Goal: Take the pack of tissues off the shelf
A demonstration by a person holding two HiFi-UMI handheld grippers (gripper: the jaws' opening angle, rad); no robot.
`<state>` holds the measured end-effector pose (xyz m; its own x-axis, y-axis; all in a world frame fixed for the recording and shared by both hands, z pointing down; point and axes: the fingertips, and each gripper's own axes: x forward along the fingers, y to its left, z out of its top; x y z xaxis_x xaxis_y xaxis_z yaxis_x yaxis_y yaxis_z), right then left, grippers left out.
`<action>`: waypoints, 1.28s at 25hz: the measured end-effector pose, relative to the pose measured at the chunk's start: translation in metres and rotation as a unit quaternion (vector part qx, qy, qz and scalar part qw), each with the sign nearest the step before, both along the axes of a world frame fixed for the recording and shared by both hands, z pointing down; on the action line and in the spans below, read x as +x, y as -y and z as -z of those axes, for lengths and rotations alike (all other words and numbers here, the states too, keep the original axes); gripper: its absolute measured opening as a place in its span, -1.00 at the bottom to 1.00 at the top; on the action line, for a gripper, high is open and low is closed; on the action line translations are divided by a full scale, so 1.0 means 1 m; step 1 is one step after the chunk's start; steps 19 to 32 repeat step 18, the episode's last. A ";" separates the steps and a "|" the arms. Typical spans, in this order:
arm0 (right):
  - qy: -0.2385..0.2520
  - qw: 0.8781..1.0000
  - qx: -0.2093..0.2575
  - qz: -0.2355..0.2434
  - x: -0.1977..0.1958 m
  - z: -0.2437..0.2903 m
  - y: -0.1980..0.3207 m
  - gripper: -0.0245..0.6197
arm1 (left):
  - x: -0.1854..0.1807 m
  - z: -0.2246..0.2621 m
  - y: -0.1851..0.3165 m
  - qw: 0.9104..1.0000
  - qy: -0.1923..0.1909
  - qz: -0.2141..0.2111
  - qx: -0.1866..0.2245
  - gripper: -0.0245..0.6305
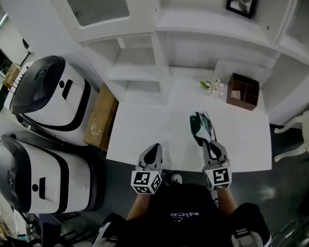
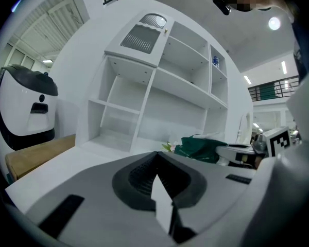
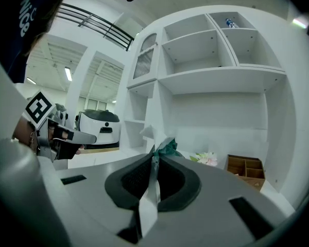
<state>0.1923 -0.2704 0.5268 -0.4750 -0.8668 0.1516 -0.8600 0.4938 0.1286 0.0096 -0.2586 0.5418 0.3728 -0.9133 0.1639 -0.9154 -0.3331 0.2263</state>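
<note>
Table (image 1: 144,133) (white) beneath wall shelves (image 1: 136,66)

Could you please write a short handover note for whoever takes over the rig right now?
Left gripper: shut, empty, by the near edge of the white table.
Right gripper: shut on the wrapper edge of the pack of tissues.
Pack: low over the table, in front of the shelf; I cannot tell whether it rests there.
Done: pack is off the shelf.
Left: probably just set it down and release.
</note>
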 end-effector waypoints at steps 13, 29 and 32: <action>-0.021 1.000 0.001 0.005 -0.004 -0.004 -0.002 -0.87 | -0.012 -0.005 -0.001 0.999 0.025 0.023 -0.002 -0.92; -0.018 1.000 0.001 0.003 -0.003 -0.004 -0.001 -0.87 | -0.014 -0.005 0.000 0.999 0.028 0.030 0.000 -0.92; -0.018 1.000 0.001 0.003 -0.003 -0.004 -0.001 -0.87 | -0.014 -0.005 0.000 0.999 0.028 0.030 0.000 -0.92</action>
